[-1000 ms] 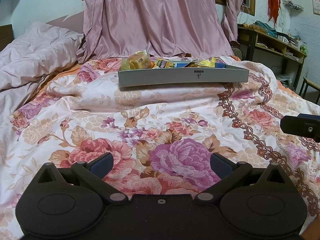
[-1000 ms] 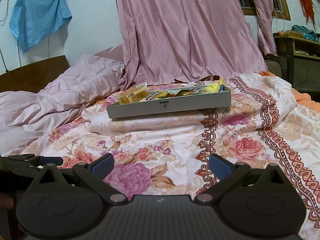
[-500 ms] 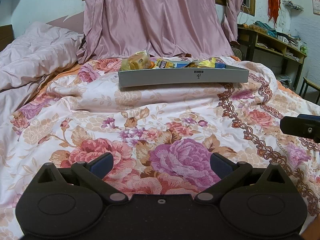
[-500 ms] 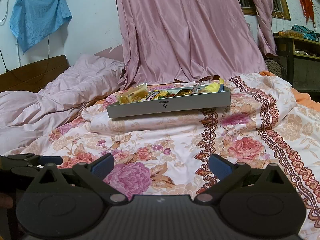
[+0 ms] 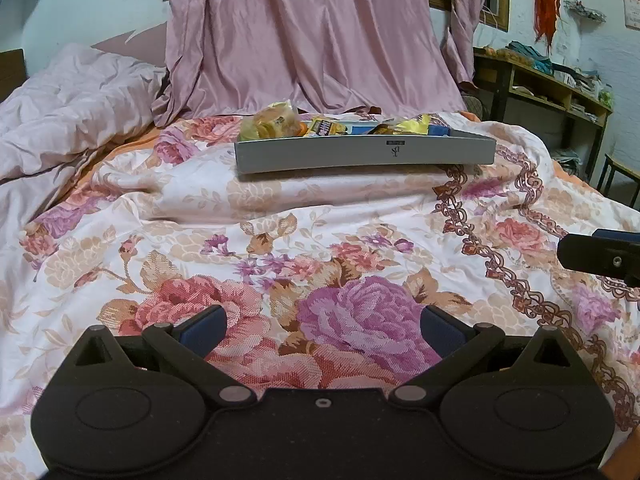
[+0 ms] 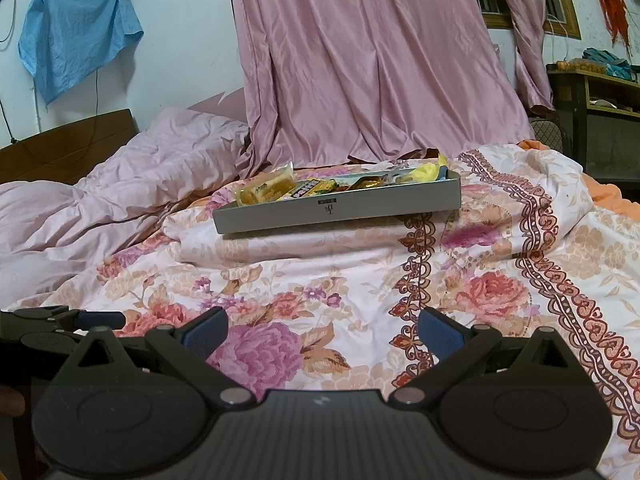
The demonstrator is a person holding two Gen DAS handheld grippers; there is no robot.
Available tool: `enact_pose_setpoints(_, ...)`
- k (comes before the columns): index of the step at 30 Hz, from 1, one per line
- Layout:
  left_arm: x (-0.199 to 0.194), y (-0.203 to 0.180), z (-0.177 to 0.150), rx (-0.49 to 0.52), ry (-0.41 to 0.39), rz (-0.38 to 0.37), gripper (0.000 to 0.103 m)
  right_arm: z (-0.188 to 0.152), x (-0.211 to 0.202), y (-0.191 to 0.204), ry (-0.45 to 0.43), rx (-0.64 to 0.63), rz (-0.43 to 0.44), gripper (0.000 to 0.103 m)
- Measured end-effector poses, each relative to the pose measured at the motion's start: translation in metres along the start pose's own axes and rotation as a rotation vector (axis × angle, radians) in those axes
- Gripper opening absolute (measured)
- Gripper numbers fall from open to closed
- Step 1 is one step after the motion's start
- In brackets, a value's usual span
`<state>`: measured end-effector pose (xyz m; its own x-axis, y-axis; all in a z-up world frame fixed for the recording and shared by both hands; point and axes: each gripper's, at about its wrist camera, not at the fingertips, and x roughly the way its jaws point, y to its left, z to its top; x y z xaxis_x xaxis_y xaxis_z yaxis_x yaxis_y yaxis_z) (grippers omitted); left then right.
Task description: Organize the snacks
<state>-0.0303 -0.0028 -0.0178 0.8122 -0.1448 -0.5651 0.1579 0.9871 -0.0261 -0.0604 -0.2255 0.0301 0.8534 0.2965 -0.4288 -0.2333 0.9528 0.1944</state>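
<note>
Both claws, left claw point(image 5: 322, 330) and right claw point(image 6: 322, 332), spread, empty; blue cloth point(image 6: 76, 36) only in right view; grey tray point(image 5: 364, 154) in both

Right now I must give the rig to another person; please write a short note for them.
Left tongs: open, empty, low over the floral bedspread.
Right tongs: open, empty, beside the left ones and at about the same height.
Grey tray: on the bedspread, ahead of both tongs, apart from them. The snack packets lie in it in a loose mix; I see none outside it.
Done: nothing that I can see.
Left: reach the tray and put the packets in order.
</note>
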Motion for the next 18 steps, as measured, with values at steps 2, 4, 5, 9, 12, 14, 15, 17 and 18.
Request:
enact_pose_setpoints(2, 0.0, -0.001, 0.0, -0.002, 0.001, -0.004, 0.103, 0.0, 0.0, 0.0, -0.001, 0.0, 0.001, 0.103)
enact_pose_setpoints(4, -0.001, 0.0, -0.001, -0.011, 0.001, -0.014, 0.103, 0.0, 0.0, 0.0, 0.0, 0.0, 0.0, 0.103)
enact_pose_setpoints(5, -0.001, 0.0, -0.001, -0.017, 0.001, -0.018, 0.103, 0.0, 0.0, 0.0, 0.0, 0.0, 0.0, 0.103)
enact_pose_setpoints(9, -0.003, 0.0, -0.002, -0.023, -0.007, -0.019, 0.103, 0.0, 0.0, 0.0, -0.001, 0.0, 0.0, 0.103)
enact_pose_setpoints(12, -0.006, -0.002, -0.002, -0.011, -0.019, -0.009, 0.103, 0.0, 0.0, 0.0, 0.0, 0.0, 0.0, 0.103)
enact_pose_setpoints(14, -0.008, -0.003, -0.002, -0.012, -0.03, -0.011, 0.103, 0.0, 0.0, 0.0, 0.0, 0.0, 0.0, 0.103)
enact_pose_setpoints(15, -0.01, -0.002, -0.002, -0.022, -0.044, -0.023, 0.103, 0.0, 0.0, 0.0, 0.0, 0.0, 0.0, 0.103)
enact_pose_setpoints(17, -0.014, 0.0, -0.002, -0.049, -0.074, -0.05, 0.103, -0.001, 0.0, 0.0, 0.002, 0.002, 0.0, 0.103)
enact_pose_setpoints(18, -0.017, 0.0, -0.002, -0.056, -0.098, -0.063, 0.103, -0.002, -0.001, 0.001, 0.002, 0.002, -0.001, 0.103)
